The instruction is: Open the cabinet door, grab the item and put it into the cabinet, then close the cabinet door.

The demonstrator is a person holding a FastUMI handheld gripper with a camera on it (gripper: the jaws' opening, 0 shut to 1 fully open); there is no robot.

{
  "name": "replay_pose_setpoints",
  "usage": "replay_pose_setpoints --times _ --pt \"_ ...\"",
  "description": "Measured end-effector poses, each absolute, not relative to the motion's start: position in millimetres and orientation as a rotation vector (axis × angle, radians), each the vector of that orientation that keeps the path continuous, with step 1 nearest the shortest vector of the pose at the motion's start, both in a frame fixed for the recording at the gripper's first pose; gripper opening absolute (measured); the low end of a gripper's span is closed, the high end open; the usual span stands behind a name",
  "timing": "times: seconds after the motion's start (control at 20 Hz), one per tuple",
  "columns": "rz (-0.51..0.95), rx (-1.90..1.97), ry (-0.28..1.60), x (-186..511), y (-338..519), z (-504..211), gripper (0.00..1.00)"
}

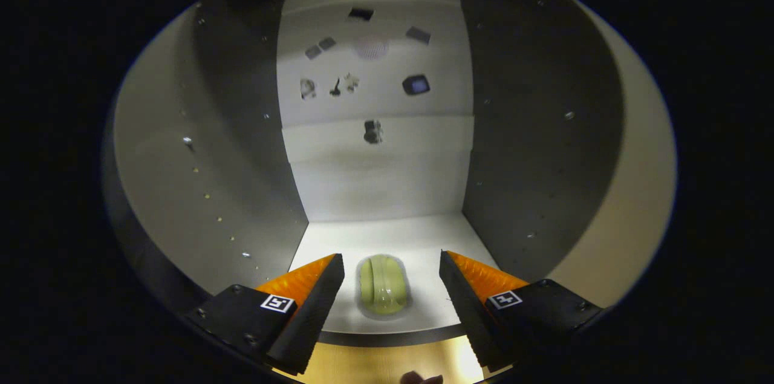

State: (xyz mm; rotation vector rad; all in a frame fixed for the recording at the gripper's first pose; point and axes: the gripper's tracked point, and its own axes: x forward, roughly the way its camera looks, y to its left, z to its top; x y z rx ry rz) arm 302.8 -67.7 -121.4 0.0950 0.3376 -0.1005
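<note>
The item [383,291], a pale green rounded thing, lies on the cabinet [387,233] floor near the front edge, between the fingers of the gripper [392,269] but touching neither; the jaws stand wide apart, gripping nothing. Sitting so close to the edge, it could be knocked or dragged out if a finger catches it while backing away, or be struck by the closing door. Nothing else lies on that floor; small dark marks dot the back wall.

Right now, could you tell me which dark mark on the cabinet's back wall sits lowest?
The lone mark on the lower panel, above the green item lying between the open jaws of the gripper; the others sit higher up.
</note>
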Motion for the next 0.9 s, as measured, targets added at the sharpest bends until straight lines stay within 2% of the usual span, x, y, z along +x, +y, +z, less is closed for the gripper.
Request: replay_pose_setpoints --times 0.5,0.9 --pt "-0.111 0.022 -0.002 120 -68 -12 0.98" --pt "-0.096 -0.038 -0.039 -10 -66 -9 0.98"
